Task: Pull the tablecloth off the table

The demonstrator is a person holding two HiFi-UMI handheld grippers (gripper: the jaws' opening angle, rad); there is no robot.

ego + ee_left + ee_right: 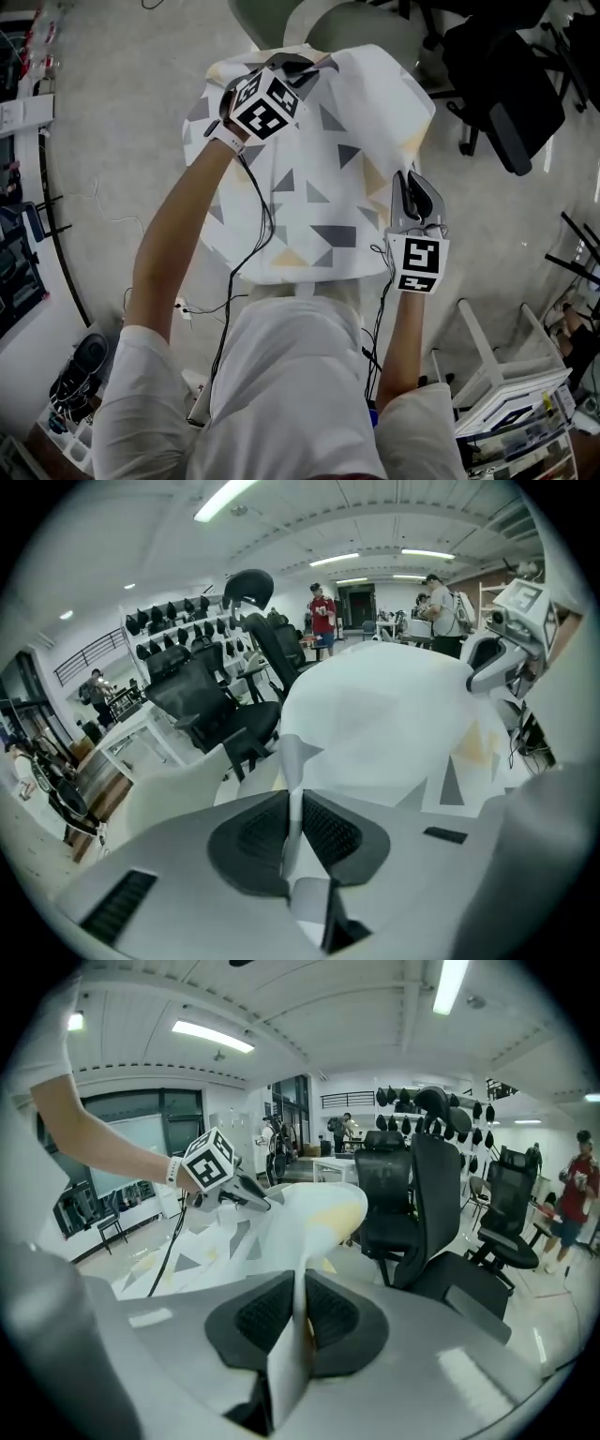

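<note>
A white tablecloth (pixel 323 178) printed with grey and yellow triangles drapes over the table, which it hides completely. My left gripper (pixel 305 67) is at the cloth's far left corner, shut on a raised fold of fabric. In the left gripper view the cloth (pixel 394 733) runs as a thin sheet between the dark pads (pixel 328 832). My right gripper (pixel 412 187) is at the cloth's right edge, shut on it. In the right gripper view the fabric (pixel 281 1213) is pinched between the pads (pixel 333 1312), and the left gripper (pixel 255 1199) lifts the cloth beyond.
A pale chair back (pixel 366 23) stands just past the table's far edge. Black office chairs (pixel 506 84) are at the upper right. A white rack (pixel 506 394) stands at the lower right, shoes (pixel 80 370) lie at the lower left, and cables hang from both arms.
</note>
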